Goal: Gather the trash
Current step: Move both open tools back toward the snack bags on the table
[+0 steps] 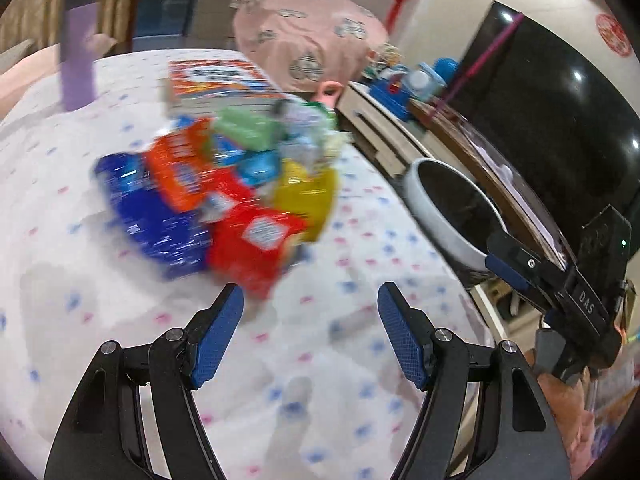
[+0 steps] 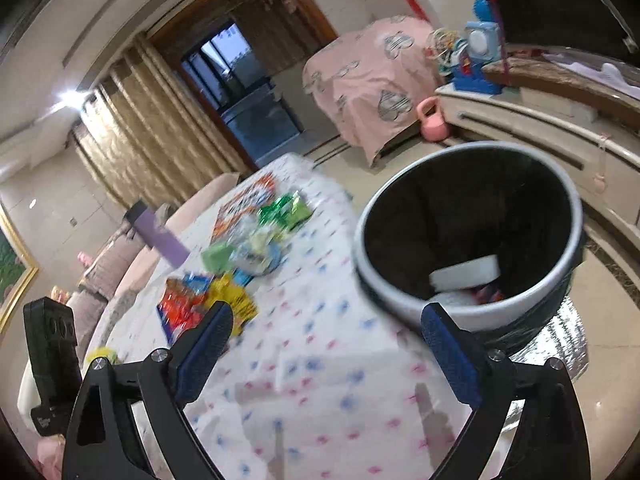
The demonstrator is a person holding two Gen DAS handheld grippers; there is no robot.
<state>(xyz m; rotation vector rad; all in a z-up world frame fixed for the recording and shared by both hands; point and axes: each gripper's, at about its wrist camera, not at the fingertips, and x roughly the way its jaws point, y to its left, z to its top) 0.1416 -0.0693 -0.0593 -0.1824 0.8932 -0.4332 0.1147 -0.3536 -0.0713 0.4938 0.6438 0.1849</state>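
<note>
My 2 grippers, left (image 1: 310, 300) and right (image 2: 326, 320), are spread wide and hold nothing, so I should aim the left at the red wrapper (image 1: 256, 240) in the middle of the frame, pinch 1 edge, then drop it in the bin (image 2: 468, 232).

Home living room — curtains (image 2: 132, 136), television (image 1: 560, 92)

Purple bottle (image 1: 77, 54), pink kettlebell (image 2: 432, 120)

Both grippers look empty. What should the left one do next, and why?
Probably ease the left gripper forward onto the red wrapper, the nearest of the pile. Its jaws are open with nothing between them, and the trash bin stands beside the table.
</note>
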